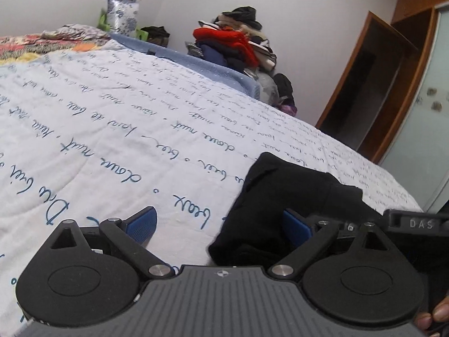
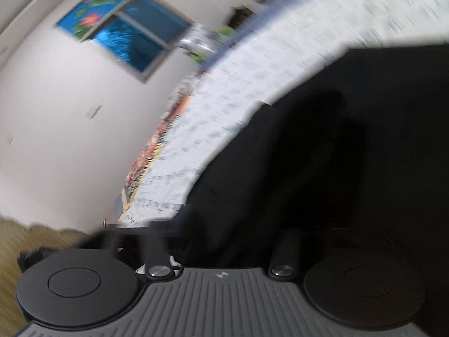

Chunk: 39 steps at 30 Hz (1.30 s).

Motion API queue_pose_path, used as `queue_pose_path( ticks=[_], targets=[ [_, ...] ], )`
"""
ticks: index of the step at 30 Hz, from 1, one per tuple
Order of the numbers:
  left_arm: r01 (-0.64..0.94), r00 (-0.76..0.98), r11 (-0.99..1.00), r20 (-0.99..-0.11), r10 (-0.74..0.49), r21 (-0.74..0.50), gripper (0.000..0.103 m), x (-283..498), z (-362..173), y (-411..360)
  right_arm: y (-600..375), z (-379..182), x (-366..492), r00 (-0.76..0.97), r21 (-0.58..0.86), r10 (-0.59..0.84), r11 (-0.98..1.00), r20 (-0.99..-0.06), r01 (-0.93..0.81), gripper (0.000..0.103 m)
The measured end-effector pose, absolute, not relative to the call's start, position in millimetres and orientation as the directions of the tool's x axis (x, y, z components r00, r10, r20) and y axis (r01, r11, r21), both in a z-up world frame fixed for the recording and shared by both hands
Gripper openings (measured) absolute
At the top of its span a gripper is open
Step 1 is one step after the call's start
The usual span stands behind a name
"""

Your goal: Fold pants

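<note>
The black pants (image 1: pixel 283 196) lie bunched on the white quilt (image 1: pixel 112 146), near its right edge. My left gripper (image 1: pixel 220 224) rests low over the quilt and is open, its blue pads (image 1: pixel 143 221) far apart. The pants' left edge reaches into the gap and lies against the right-hand pad. The right wrist view is blurred, and the pants (image 2: pixel 322 154) fill its right half. My right gripper (image 2: pixel 221 233) has its jaws drawn close together with black cloth bunched between them. Its fingertips are buried in the dark fabric.
A heap of clothes (image 1: pixel 233 42) with a red garment sits at the bed's far side. A floral pillow (image 1: pixel 123 14) stands under the window. A wooden doorway (image 1: pixel 362 90) is at the right. A person's fingers (image 1: pixel 440 311) show at the lower right.
</note>
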<state>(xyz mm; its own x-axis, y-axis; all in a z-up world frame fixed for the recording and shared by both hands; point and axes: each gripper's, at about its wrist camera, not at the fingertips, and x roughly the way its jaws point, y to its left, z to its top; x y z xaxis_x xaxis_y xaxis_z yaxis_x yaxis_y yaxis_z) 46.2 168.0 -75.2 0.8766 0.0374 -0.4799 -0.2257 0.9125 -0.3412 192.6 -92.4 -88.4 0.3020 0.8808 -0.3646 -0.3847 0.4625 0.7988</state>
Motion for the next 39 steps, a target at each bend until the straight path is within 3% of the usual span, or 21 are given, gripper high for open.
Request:
queue_pose_path(
  ticks=[3, 8, 39],
  targets=[
    [-0.224, 0.876, 0.913, -0.482, 0.035, -0.341, 0.098, 45, -74, 168, -106, -99, 198, 0.285, 0.862, 0.908, 0.392, -0.306, -0.322, 0.026],
    [-0.226, 0.87, 0.909, -0.492, 0.028, -0.349, 0.098, 46, -74, 169, -100, -94, 190, 0.31, 0.826, 0.886, 0.443, -0.344, -0.348, 0.026],
    [-0.229, 0.867, 0.906, -0.497, 0.024, -0.356, 0.098, 45, -75, 170, -96, -94, 184, 0.364, 0.772, 0.875, 0.462, -0.318, -0.436, 0.026]
  ],
)
